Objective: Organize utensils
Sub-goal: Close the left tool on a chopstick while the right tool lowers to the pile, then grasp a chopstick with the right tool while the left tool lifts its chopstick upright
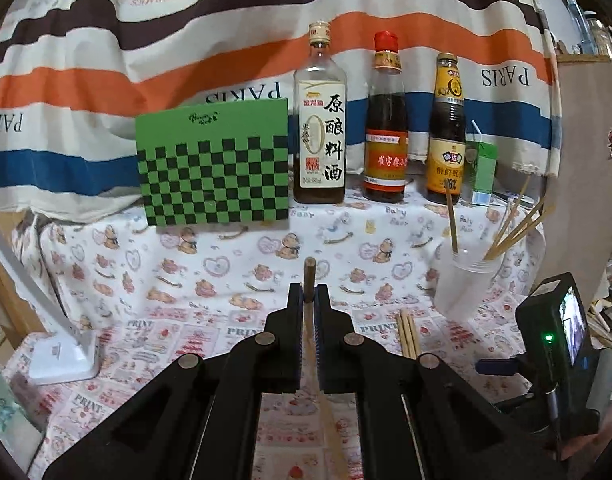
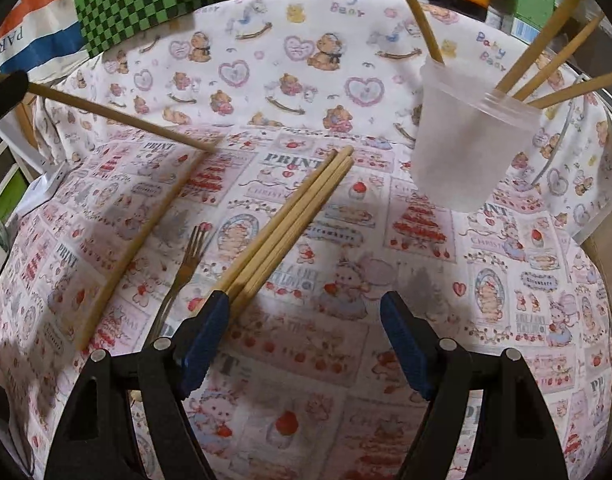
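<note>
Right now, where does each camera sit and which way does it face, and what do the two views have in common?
Left wrist view: on the left tool, facing nearly level across the table at three sauce bottles and a green checkered box; its jaws are shut on a wooden chopstick.
Right wrist view: on the right tool, tilted down at the printed tablecloth; its jaws are open beside three loose chopsticks.
Shared: the translucent plastic cup holding chopsticks, and the loose chopsticks.
</note>
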Motion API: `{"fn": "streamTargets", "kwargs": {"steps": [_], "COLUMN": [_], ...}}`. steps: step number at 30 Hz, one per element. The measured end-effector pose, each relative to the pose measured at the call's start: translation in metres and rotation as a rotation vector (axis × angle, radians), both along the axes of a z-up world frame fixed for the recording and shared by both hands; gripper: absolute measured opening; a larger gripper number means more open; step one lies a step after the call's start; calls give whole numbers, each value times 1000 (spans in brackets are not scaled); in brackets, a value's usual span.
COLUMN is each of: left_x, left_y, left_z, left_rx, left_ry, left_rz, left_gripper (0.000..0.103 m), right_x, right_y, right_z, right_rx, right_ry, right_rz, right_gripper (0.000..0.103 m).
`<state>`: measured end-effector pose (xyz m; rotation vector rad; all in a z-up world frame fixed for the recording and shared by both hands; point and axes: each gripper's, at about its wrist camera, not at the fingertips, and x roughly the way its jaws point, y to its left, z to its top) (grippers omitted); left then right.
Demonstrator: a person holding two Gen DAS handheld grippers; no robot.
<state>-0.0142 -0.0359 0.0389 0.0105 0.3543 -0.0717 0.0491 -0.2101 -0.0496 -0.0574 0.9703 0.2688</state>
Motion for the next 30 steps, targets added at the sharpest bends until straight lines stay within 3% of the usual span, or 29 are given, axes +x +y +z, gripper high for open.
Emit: {"fn": "streamTargets", "kwargs": {"steps": [7, 12, 13, 19, 21, 24, 25, 28, 30], "left_x": [4, 7, 7, -3, -8, -12, -13, -12, -13], "left_y": [4, 7, 7, 10, 10, 8, 8, 8, 9], "left_z": [-2, -4, -4, 3, 7, 10, 10, 10, 11], "left_rx": [-15, -25, -27, -44, -41, -24, -21, -23, -30], "left_ry": [18, 31, 28, -35, -63, -87, -90, -91, -89], "left_rz": [23, 26, 29, 26, 24, 25, 25, 26, 26], "left_gripper": [4, 4, 4, 4, 4, 4, 4, 4, 4], "right_x": [-6, -1, 1, 2, -2, -8, -8, -5, -5], "right_y": [12, 5, 1, -1, 5, 12, 12, 0, -8], "right_z": [1, -1, 0, -2, -1, 0, 0, 1, 6], "right_rx": [9, 40, 40, -33, -53, -55, -31, 31, 62], "right_ry": [11, 53, 51, 22, -3, -20, -10, 12, -28], "right_rz": [71, 49, 27, 9, 36, 89, 95, 30, -9], "right_gripper": [78, 76, 68, 59, 50, 27, 14, 9, 8]}}
